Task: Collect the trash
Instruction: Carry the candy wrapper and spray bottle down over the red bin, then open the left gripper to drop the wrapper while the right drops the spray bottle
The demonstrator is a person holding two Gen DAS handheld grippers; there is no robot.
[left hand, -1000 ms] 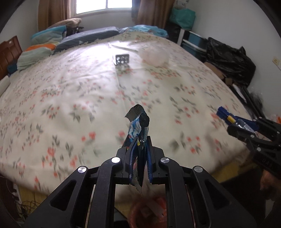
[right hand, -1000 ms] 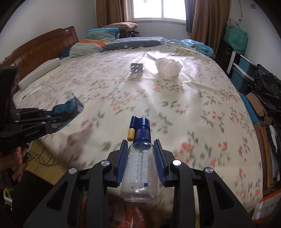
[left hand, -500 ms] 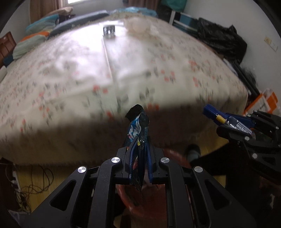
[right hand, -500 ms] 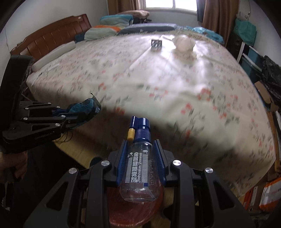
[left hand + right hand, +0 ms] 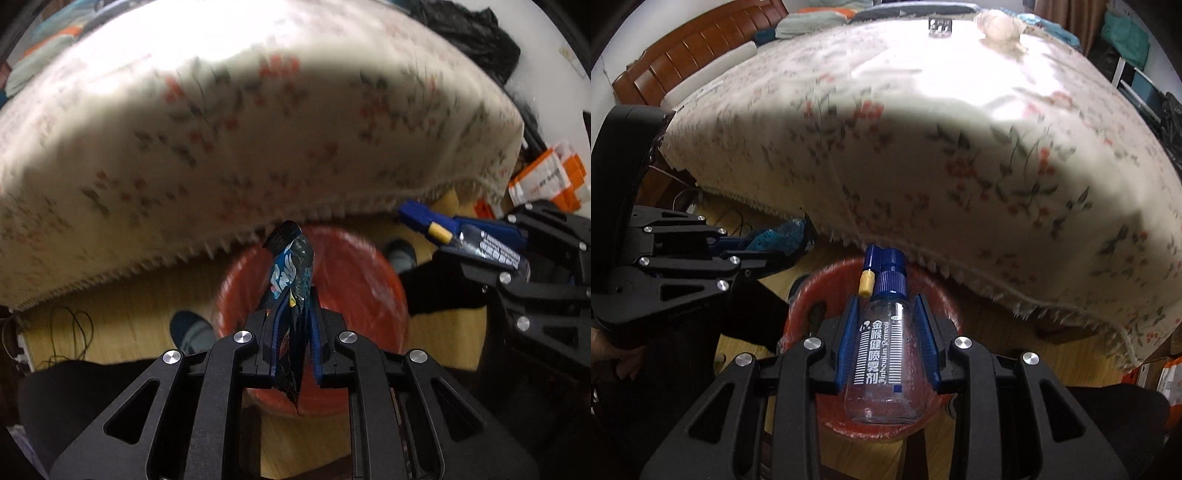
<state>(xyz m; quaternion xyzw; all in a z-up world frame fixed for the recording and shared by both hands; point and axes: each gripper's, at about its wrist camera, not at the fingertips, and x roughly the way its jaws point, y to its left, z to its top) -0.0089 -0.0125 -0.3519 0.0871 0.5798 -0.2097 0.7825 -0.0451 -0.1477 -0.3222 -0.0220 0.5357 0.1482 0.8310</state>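
spray bottle point(image 5: 886, 350), cap forward along right fingers point(image 5: 925, 332) pinching it; left fingers point(image 5: 279, 325) opening around upright wrapper point(image 5: 291, 266).

Left hand-held gripper point(image 5: 293, 325) pointing steeply down, jaws opening (slightly); right hand-held gripper point(image 5: 888, 347) clamped, angled down.

We see both grippers tipped down off the bed top | red bin point(image 5: 354, 266) now directly beyond the left gripper point(image 5: 293, 314), where floral bedspread point(image 5: 221, 129) was | bin also beyond the right gripper point(image 5: 888, 332) | left jaws are opening slightly, the wrapper point(image 5: 290, 273) seemingly still between them, blurred.
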